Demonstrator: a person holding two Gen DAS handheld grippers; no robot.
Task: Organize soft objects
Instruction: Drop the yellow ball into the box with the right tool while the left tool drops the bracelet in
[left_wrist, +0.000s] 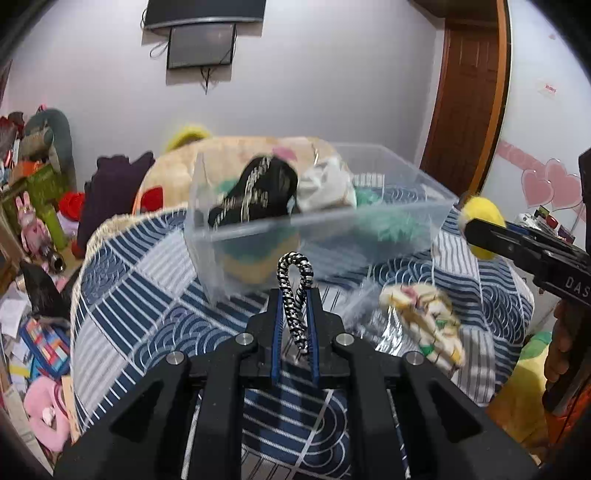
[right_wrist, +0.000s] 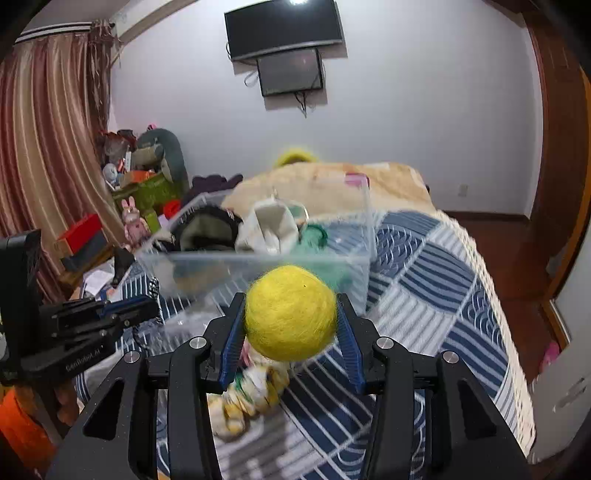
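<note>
My left gripper is shut on a black-and-white braided cord loop, held above the bed in front of a clear plastic bin. The bin holds a black item, a white cloth and a green fuzzy thing. My right gripper is shut on a yellow felt ball, just in front of the bin; the ball also shows at the right of the left wrist view. A floral cloth bundle lies on the quilt, below the right gripper.
A blue and white patterned quilt covers the bed. A beige blanket lies behind the bin. Toys, boxes and papers crowd the floor at the left. A wooden door stands at the right.
</note>
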